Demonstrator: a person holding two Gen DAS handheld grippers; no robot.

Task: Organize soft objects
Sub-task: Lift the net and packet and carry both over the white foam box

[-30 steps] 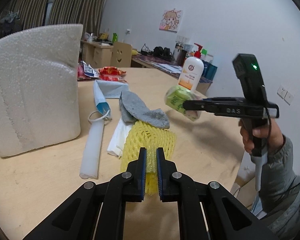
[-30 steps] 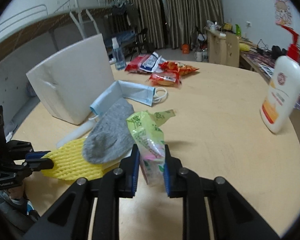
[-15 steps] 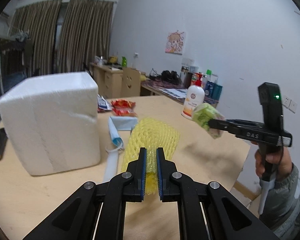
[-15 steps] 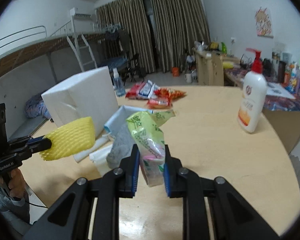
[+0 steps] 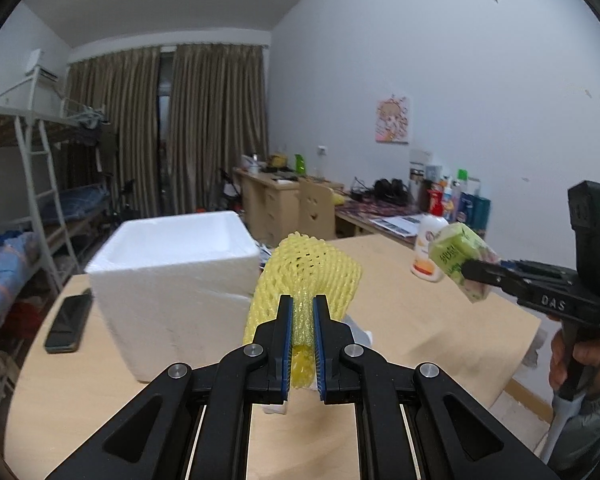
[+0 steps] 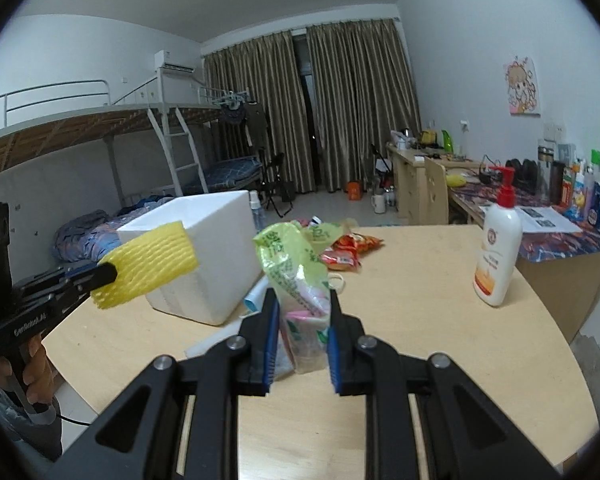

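Yellow foam fruit net (image 5: 306, 276) hangs in the air just right of the white foam box (image 5: 172, 280), clenched in the left gripper (image 5: 300, 320) jaws. Further right of the box, the right gripper (image 6: 300, 320) jaws clamp a green tissue pack (image 6: 296, 280) above the tabletop (image 6: 420, 300).

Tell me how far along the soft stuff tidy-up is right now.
Nothing shows as put away yet; the white foam box's inside is hidden. In hand: the left gripper is shut on the yellow foam net, the right gripper on the green tissue pack, both lifted above the table. Left: dropping both off, then probably the blue face mask lying by the box.
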